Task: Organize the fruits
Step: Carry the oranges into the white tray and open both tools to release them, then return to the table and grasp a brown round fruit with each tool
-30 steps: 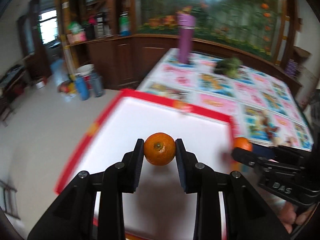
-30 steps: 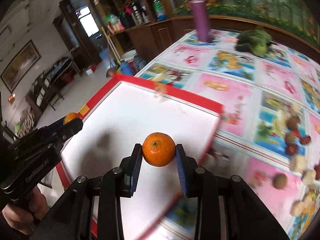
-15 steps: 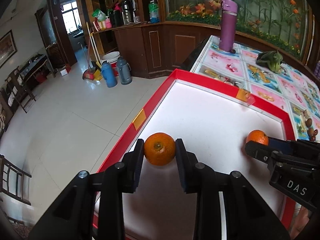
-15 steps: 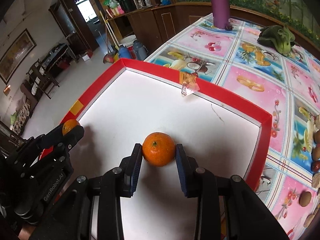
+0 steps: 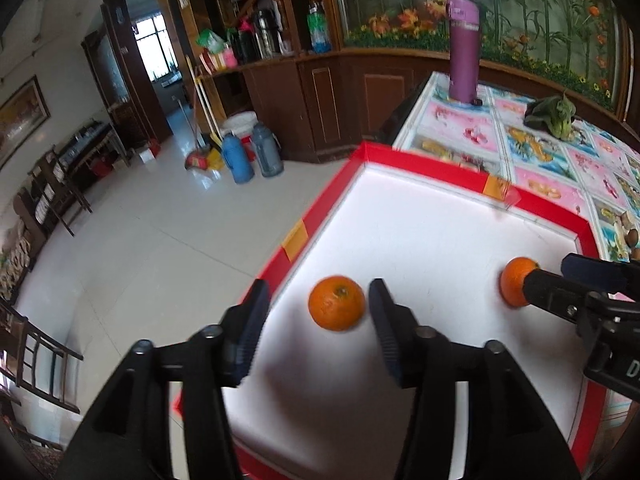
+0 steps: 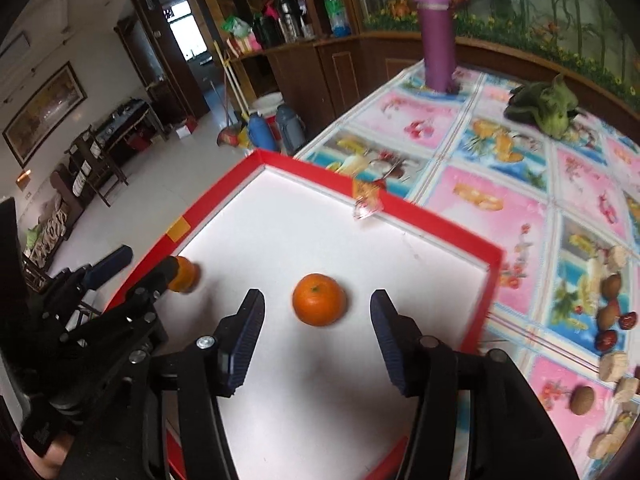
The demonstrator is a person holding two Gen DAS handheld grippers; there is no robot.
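- Wooden cabinets and a tiled floor lie beyond the counter (image 6: 500, 184), which carries a fruit-print cloth and a red-rimmed white tray (image 6: 424, 224).
- Left tongs (image 5: 316, 312): spread wide, gripping nothing. An orange (image 5: 337, 302) sits on the tray floor between the fingers, nearer the right one, touching neither.
- Right tongs (image 6: 318, 320): likewise wide and empty. A second orange (image 6: 319, 299) rests between the fingers, clear of both.
- In each view the other pair of tongs appears to the side with its own orange at the tips.
- Judgement: both oranges are set down inside the tray, apart from each other, so the raised rim stops them rolling off.
- Loose nuts and dates (image 6: 608, 320) lie on the cloth to the right of the right tongs, outside the tray; a purple bottle (image 6: 438, 28) and greens (image 6: 544, 106) stand far ahead.
- Next: draw both tongs straight back, so no finger nudges the fruit.
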